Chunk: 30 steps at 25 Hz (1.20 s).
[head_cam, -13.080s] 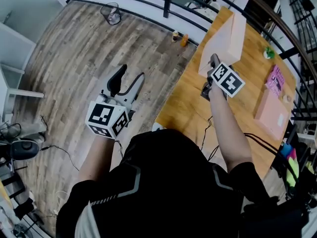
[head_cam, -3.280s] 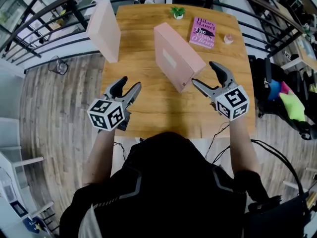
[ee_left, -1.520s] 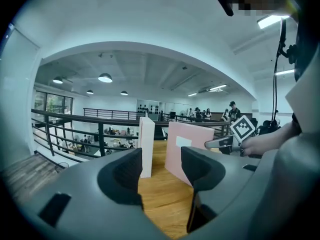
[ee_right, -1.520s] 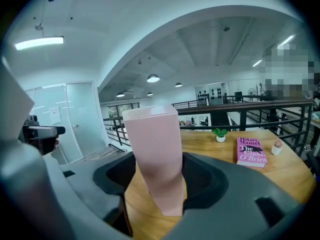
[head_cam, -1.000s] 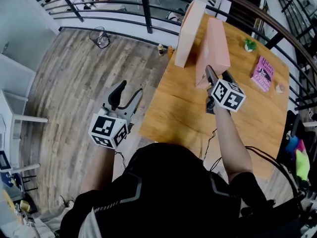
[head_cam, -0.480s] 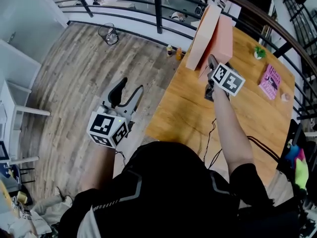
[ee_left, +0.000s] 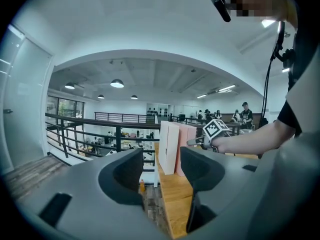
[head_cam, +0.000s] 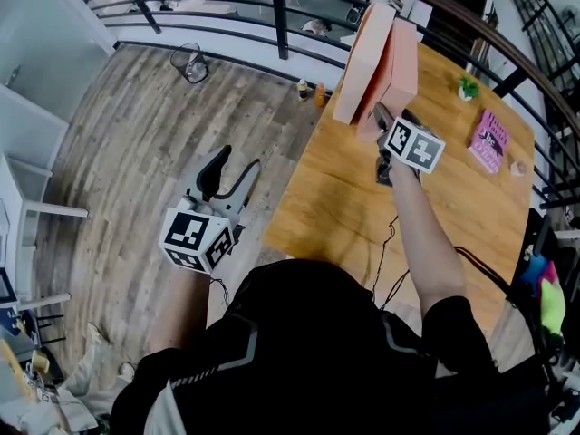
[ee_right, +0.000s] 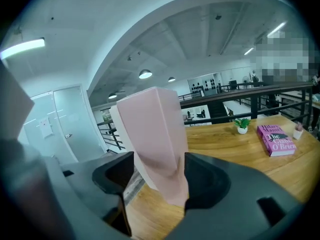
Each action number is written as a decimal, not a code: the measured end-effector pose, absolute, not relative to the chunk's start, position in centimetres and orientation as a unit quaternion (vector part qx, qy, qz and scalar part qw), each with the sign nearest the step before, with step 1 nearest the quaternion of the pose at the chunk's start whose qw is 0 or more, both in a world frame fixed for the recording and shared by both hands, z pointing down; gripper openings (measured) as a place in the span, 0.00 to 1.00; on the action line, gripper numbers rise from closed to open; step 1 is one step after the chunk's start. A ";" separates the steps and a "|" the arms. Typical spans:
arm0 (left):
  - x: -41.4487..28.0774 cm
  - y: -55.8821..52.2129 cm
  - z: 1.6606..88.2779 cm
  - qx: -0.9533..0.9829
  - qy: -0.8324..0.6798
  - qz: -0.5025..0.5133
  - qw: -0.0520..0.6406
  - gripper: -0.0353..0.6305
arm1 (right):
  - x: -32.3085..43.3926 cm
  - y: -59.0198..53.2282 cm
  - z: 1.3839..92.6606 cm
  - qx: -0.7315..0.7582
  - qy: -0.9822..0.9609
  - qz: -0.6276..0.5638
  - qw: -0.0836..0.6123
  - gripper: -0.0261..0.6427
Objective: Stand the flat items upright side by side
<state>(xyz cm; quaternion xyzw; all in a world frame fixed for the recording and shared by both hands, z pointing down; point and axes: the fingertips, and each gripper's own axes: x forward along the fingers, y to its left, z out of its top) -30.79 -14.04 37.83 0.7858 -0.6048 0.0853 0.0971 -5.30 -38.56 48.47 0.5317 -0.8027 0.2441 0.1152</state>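
Fingers of my right gripper (ee_right: 157, 179) are grasping a smooth pink slab-shaped box (ee_right: 150, 134), upright beside its twin (head_cam: 358, 66) on the wood-grain worktop (head_cam: 344, 198); my left gripper (ee_left: 161, 174) is hovering, fingers released.

Worktop (head_cam: 335, 198): smooth satin wood, visible grain. Each pink box (head_cam: 403, 62): matt card. Floor (head_cam: 136, 134): wood planks. Railing (head_cam: 279, 12): dark metal.

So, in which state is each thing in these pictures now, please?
Deeper pink flat box: upright, gripped by right tongs.
Paler pink flat box: upright, free, beside it.
Pink paperback book: lying flat, closed.
Small green potted plant: upright.
Left tongs: open, empty.
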 end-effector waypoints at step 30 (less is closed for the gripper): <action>-32.8 -14.3 39.1 0.768 -0.624 0.072 0.122 0.43 | -7.1 -41.0 50.6 0.502 -0.816 0.250 0.139 0.34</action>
